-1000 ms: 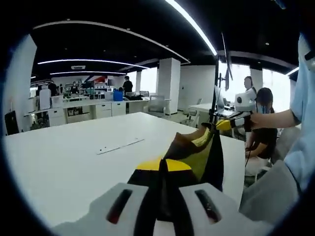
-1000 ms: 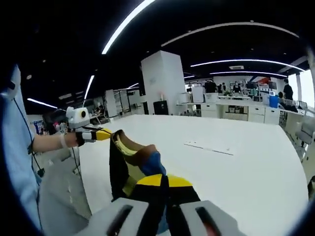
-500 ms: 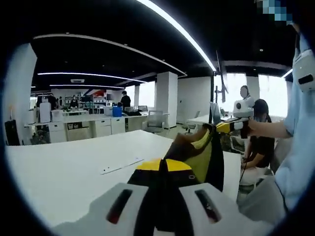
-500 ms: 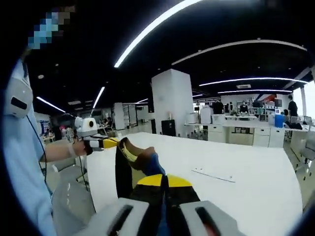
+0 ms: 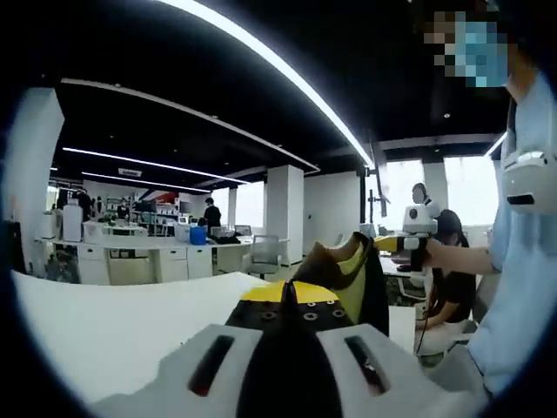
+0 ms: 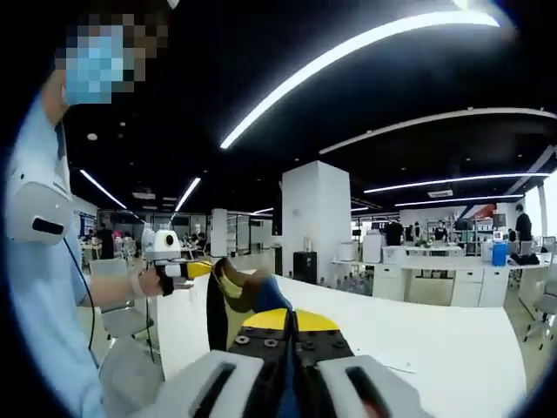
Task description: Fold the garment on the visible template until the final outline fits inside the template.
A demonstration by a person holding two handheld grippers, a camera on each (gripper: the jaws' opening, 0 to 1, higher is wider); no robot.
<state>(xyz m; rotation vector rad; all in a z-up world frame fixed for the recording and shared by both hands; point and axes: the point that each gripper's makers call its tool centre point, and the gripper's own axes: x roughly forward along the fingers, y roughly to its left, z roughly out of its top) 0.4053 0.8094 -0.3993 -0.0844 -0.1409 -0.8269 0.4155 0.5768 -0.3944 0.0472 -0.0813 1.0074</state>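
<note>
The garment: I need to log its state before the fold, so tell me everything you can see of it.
The multicoloured fabric garment looks soft, with black, yellow, brown and blue panels. It hangs bunched and stretched in the air above the white table, not lying flat. The left gripper and the right gripper each have their jaws shut on an edge of it, so it spans between them.

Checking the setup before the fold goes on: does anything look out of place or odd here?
Yes: the garment is not on the white table. It hangs in the air, stretched between the left gripper and the right gripper, both shut on its edge. The pale strip on the table lies bare.
</note>
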